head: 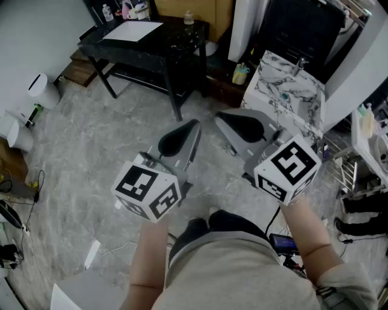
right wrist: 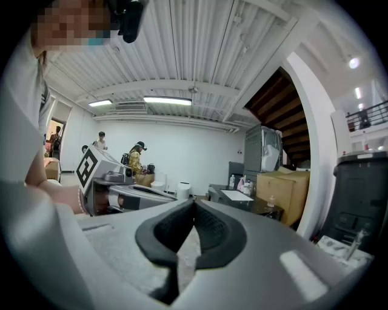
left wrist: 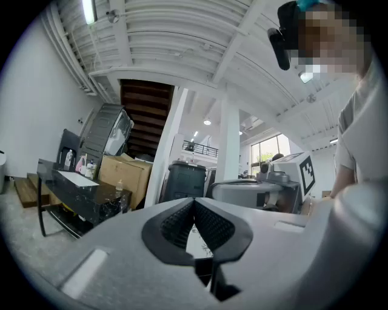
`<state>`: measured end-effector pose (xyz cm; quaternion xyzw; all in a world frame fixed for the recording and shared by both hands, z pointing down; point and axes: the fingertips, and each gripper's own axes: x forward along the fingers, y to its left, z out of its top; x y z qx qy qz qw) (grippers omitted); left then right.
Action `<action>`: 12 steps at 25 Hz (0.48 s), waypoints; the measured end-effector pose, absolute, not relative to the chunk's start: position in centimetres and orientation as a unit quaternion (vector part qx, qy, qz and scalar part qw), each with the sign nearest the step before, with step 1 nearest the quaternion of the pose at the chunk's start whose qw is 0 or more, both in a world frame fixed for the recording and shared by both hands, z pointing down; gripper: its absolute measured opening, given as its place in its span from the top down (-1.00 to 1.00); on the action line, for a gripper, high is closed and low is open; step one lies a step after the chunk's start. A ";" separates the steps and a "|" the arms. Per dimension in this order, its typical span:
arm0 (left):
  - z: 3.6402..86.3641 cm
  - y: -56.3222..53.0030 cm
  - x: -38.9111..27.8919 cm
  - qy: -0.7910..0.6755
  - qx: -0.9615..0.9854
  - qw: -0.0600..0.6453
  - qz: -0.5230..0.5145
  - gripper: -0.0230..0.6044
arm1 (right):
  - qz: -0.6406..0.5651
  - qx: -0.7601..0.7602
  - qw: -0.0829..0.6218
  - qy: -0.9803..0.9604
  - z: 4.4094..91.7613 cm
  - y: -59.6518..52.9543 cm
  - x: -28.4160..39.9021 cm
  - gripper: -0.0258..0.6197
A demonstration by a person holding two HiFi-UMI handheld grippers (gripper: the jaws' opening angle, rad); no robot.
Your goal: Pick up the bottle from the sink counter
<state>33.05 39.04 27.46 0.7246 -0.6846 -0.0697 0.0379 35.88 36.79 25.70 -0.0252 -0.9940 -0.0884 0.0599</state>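
Note:
The marble-topped sink counter [head: 285,85] with its faucet [head: 298,63] stands ahead to the right in the head view; its corner [right wrist: 348,249] also shows low right in the right gripper view. Something small and dark lies on the marble, too small to name. My left gripper [head: 193,126] [left wrist: 194,203] and right gripper [head: 221,118] [right wrist: 194,204] hover side by side over the floor, level, well short of the counter. Both are shut, pads touching, with nothing between them.
A black table [head: 151,42] with a white sheet [head: 132,29] and a small clear bottle [head: 188,18] stands ahead left. A yellow cup [head: 240,74] sits beside the counter. A white shelf with bottles [head: 365,120] is at far right, and a white bin [head: 42,91] at far left.

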 end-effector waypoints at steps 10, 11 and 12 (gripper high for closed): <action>28.3 37.7 33.5 -0.680 0.722 0.084 -0.098 0.91 | -0.038 0.014 0.052 -0.998 27.0 35.7 37.7 0.91; 28.5 37.5 33.7 -0.677 0.724 0.087 -0.103 0.91 | -0.036 0.015 0.052 -0.998 27.2 35.5 37.8 0.91; 28.6 37.2 33.9 -0.676 0.724 0.089 -0.104 0.91 | -0.034 0.015 0.051 -0.998 27.3 35.2 37.9 0.91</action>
